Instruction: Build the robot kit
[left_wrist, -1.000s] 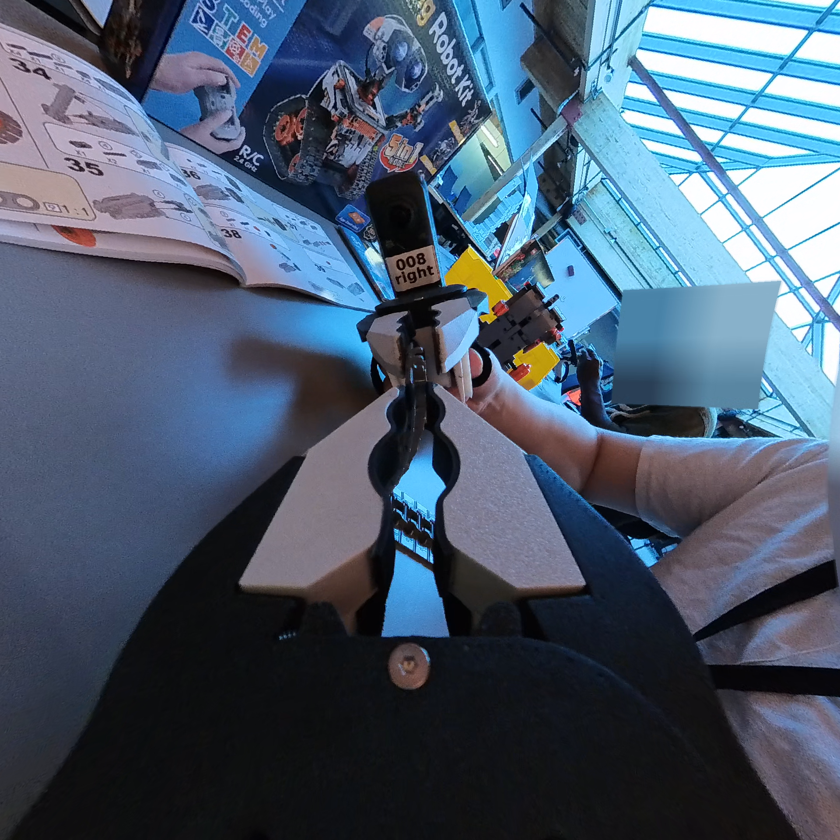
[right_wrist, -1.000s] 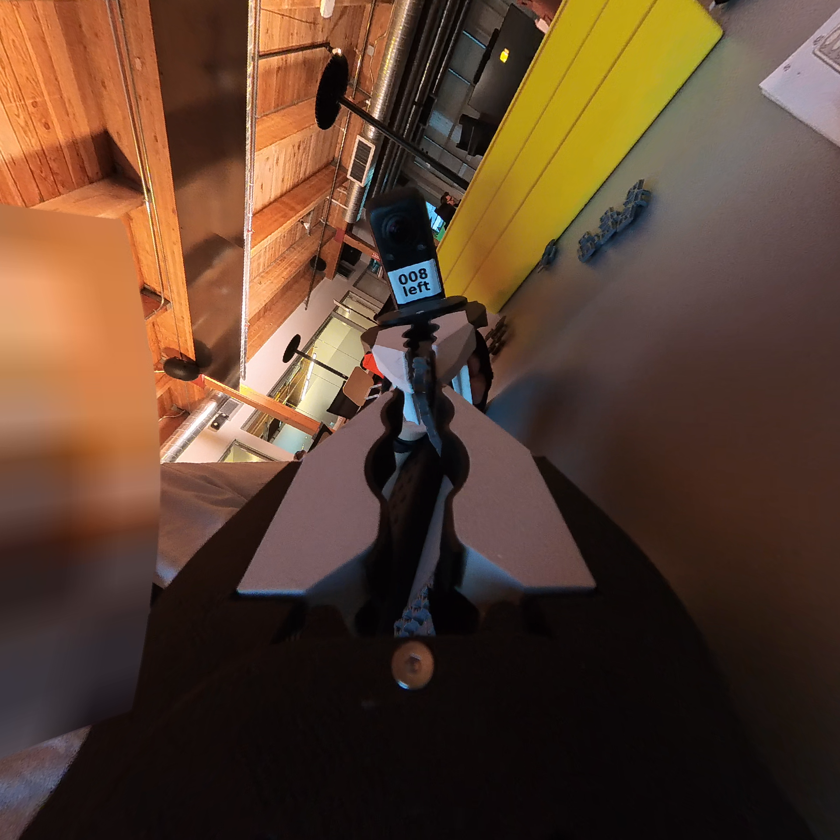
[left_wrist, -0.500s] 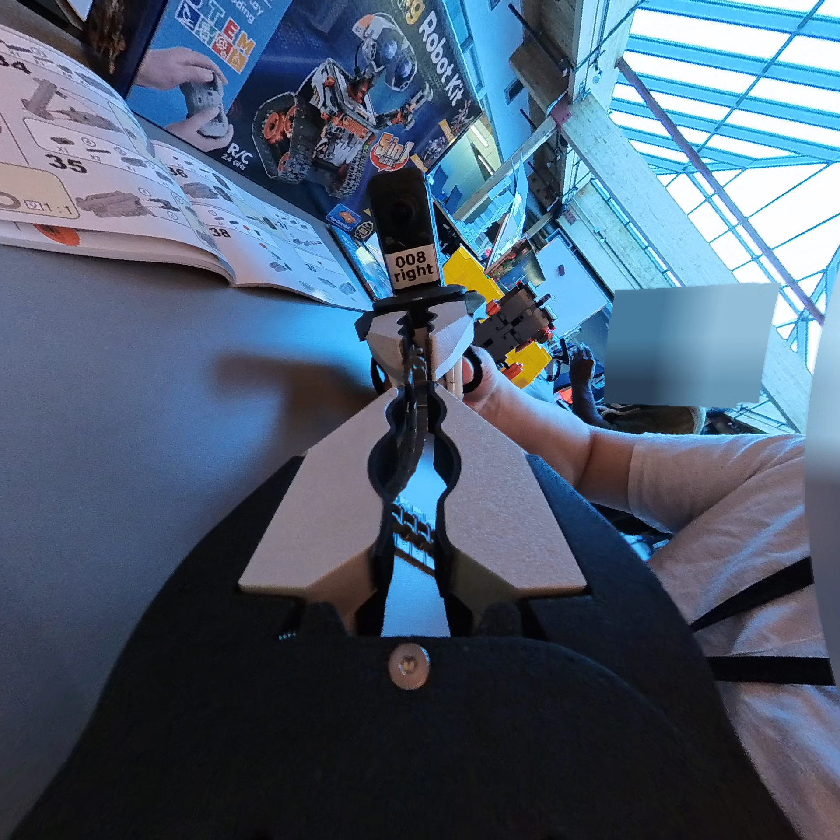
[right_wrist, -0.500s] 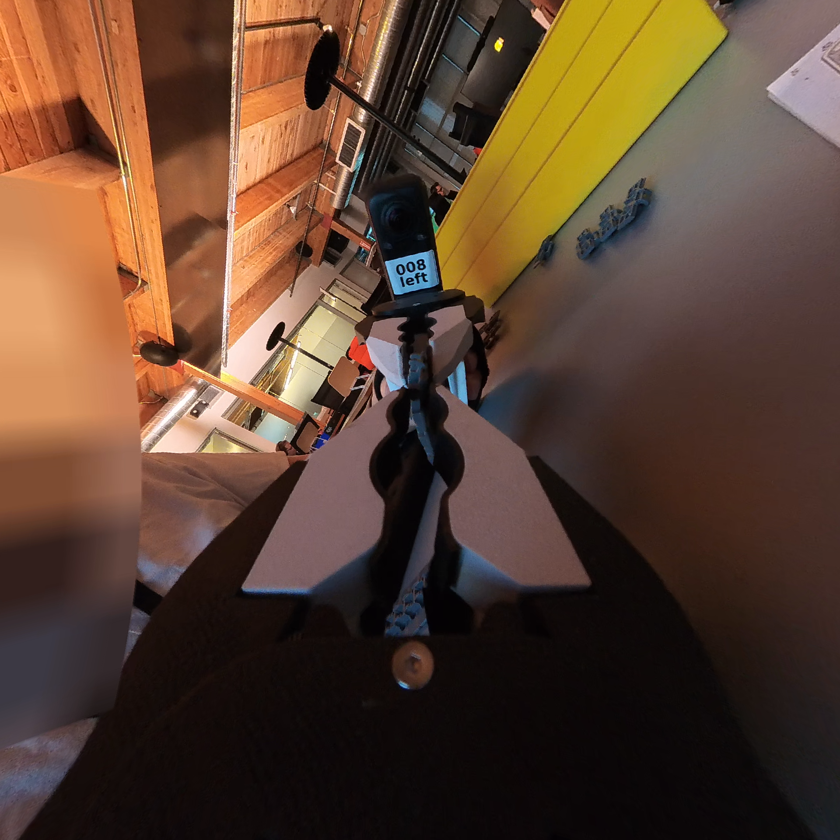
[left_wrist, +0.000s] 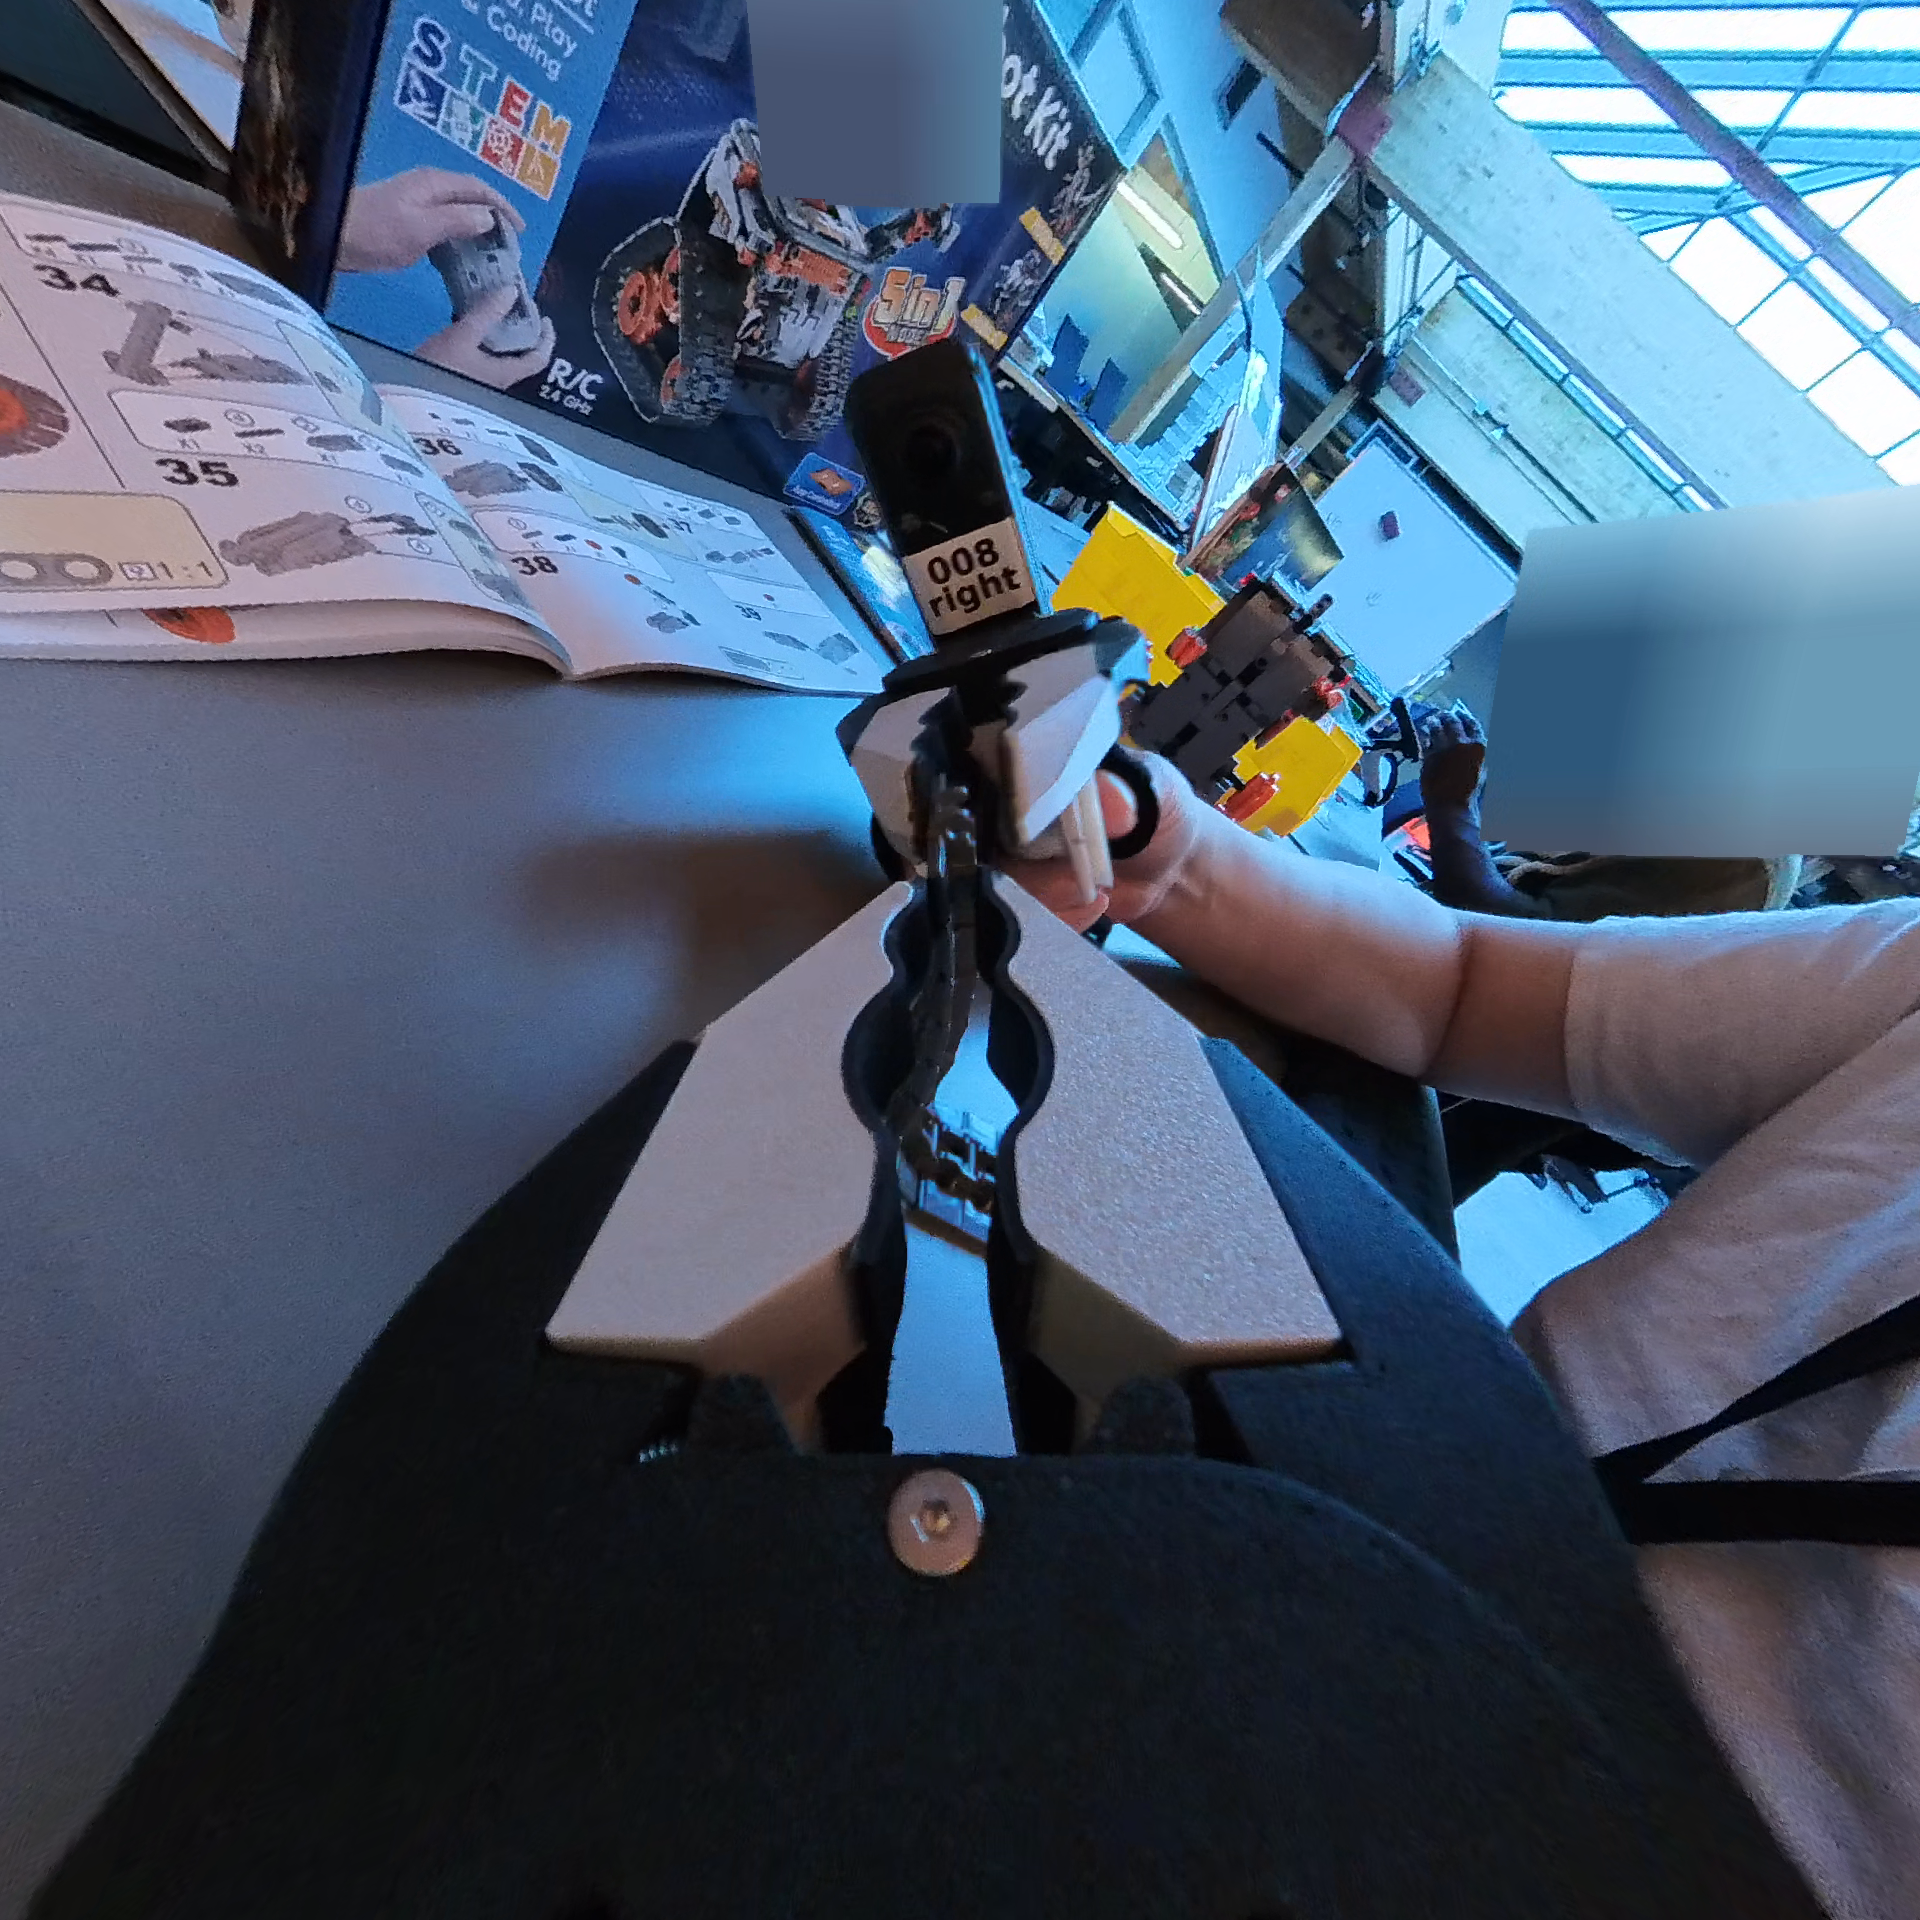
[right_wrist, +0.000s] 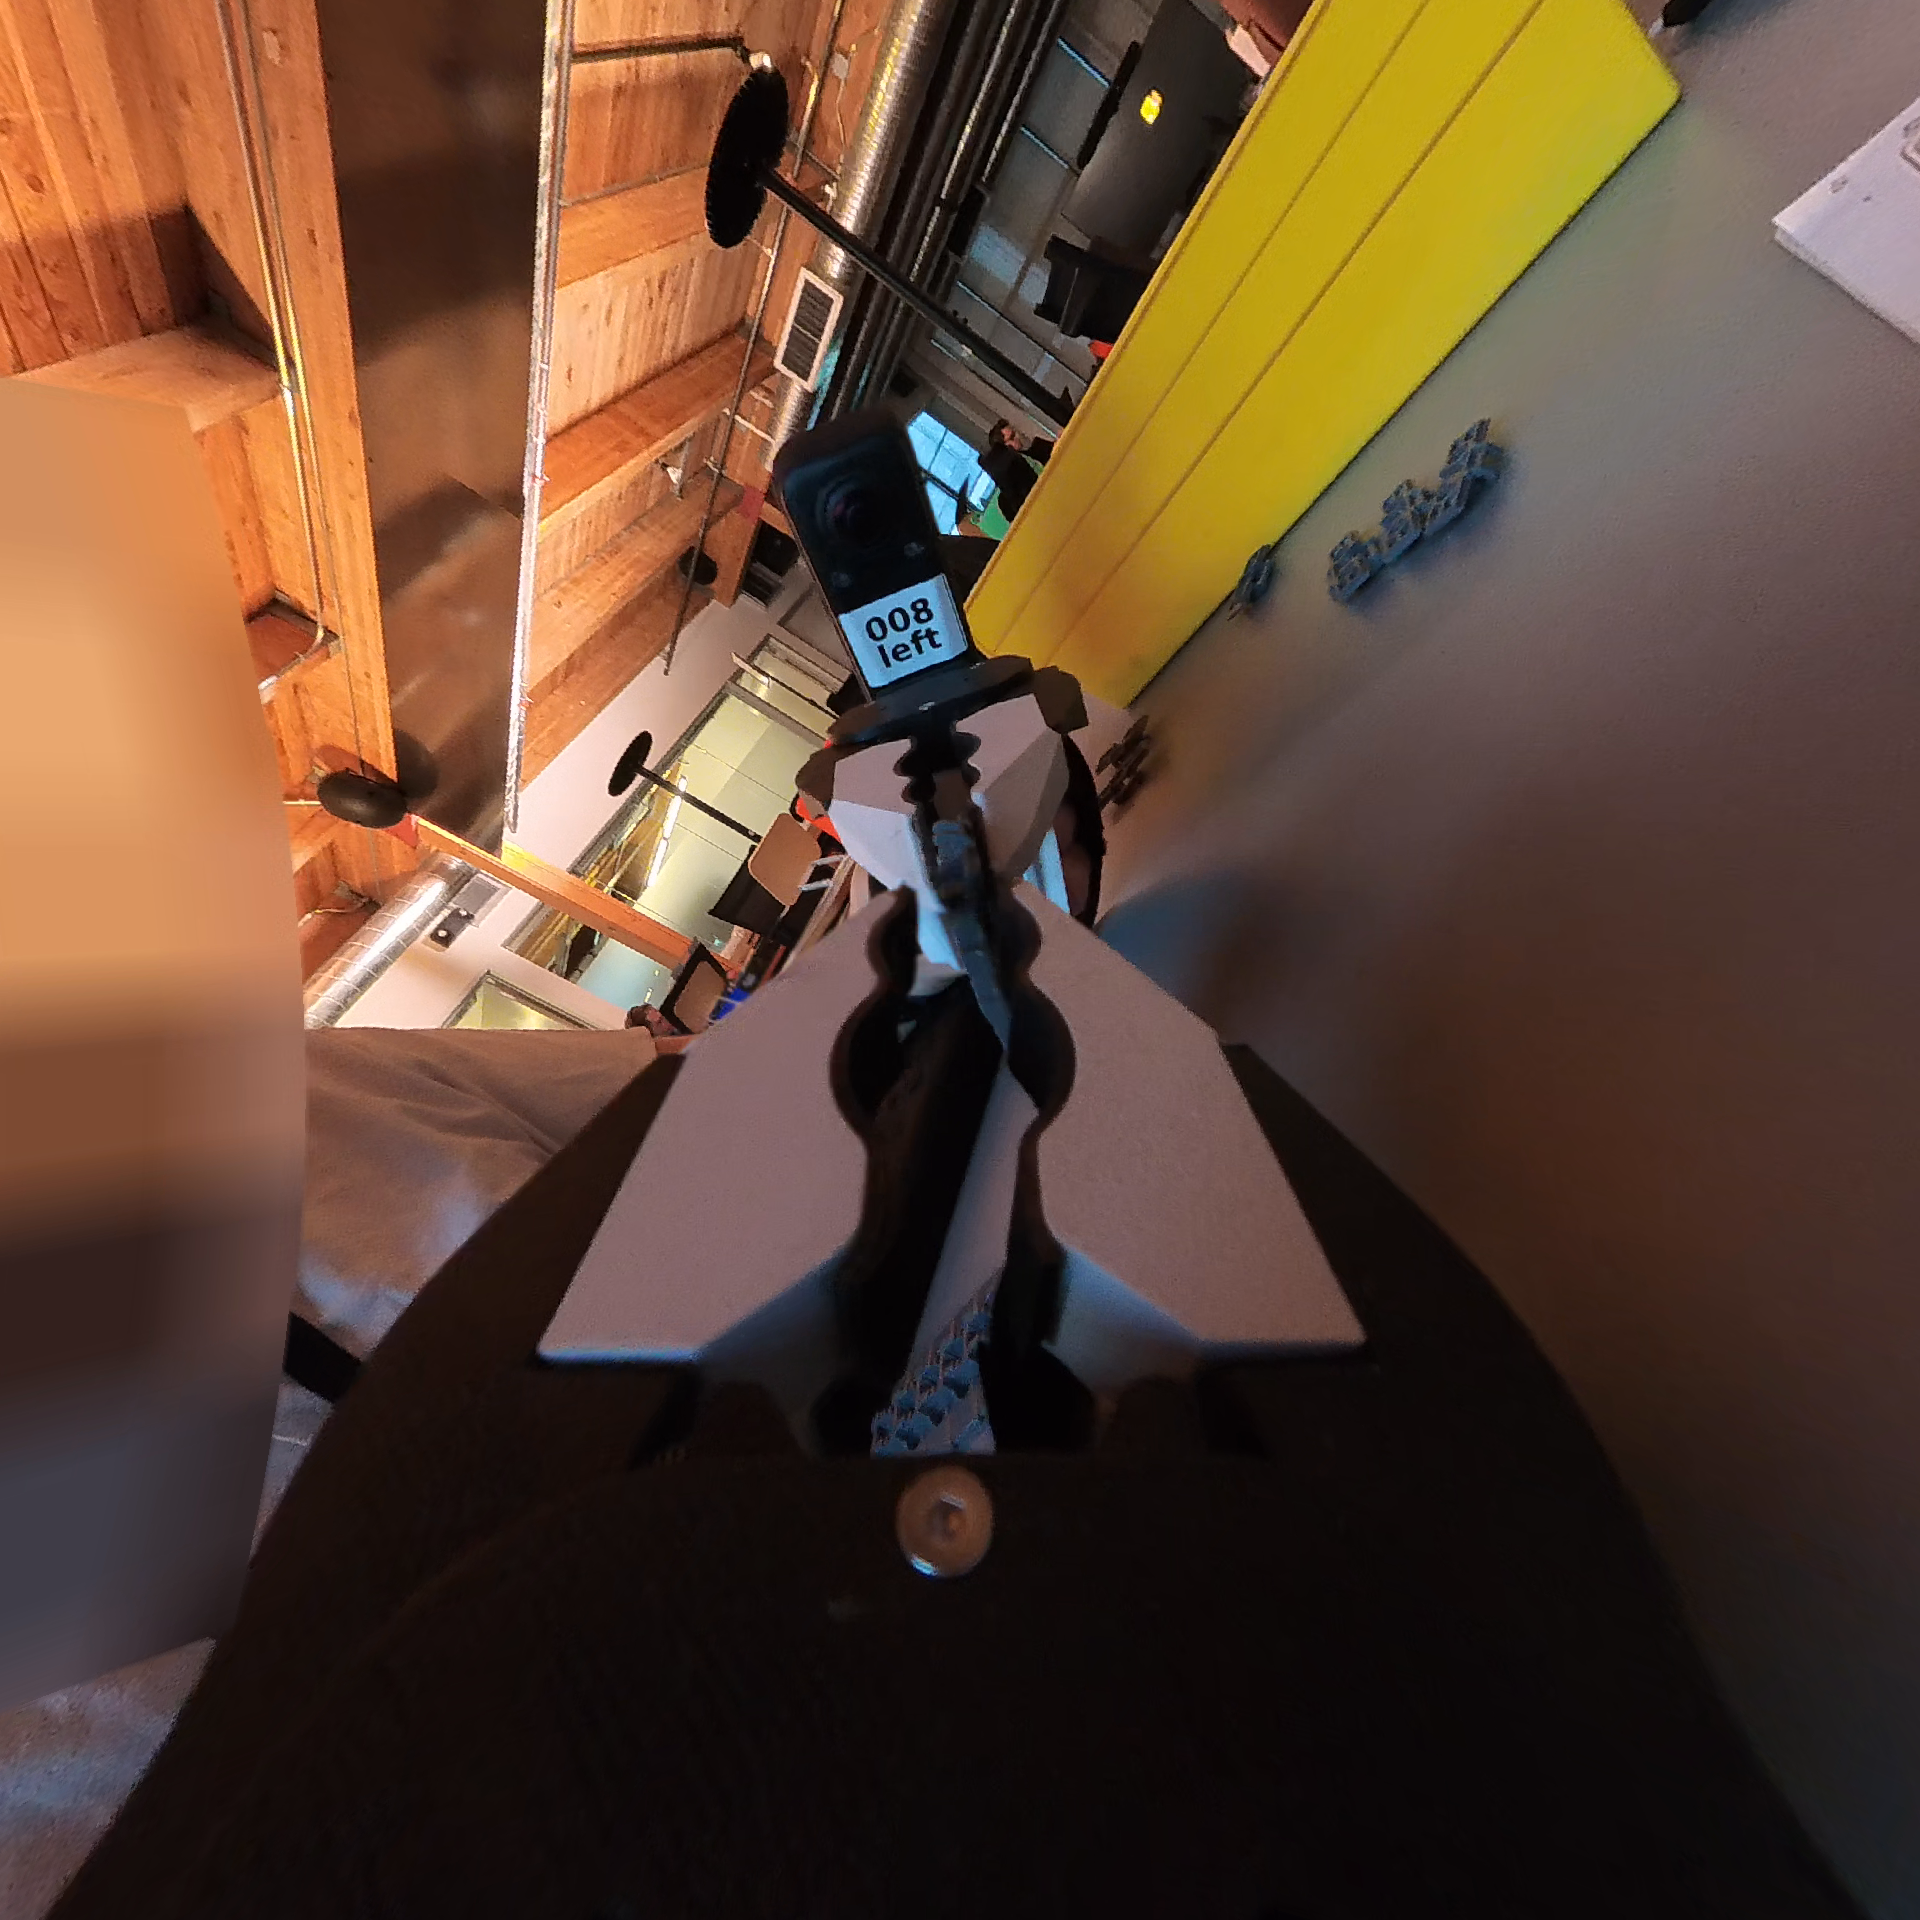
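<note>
1. I see my left gripper (left_wrist: 940, 914) clamped on one end of a dark tread chain (left_wrist: 940, 997), held above the grey table (left_wrist: 312, 935).
2. My right gripper (right_wrist: 961, 914) faces it tip to tip, fingers pinched on the chain's other end.
3. Beyond the chain lies an open instruction booklet (left_wrist: 312, 520), with a blue kit box (left_wrist: 623, 260) standing behind it.
4. To the chain's right, a hand (left_wrist: 1122, 842) grips the right gripper's handle.
5. Loose grey links (right_wrist: 1413, 514) lie on the table near a yellow panel (right_wrist: 1299, 343).
</note>
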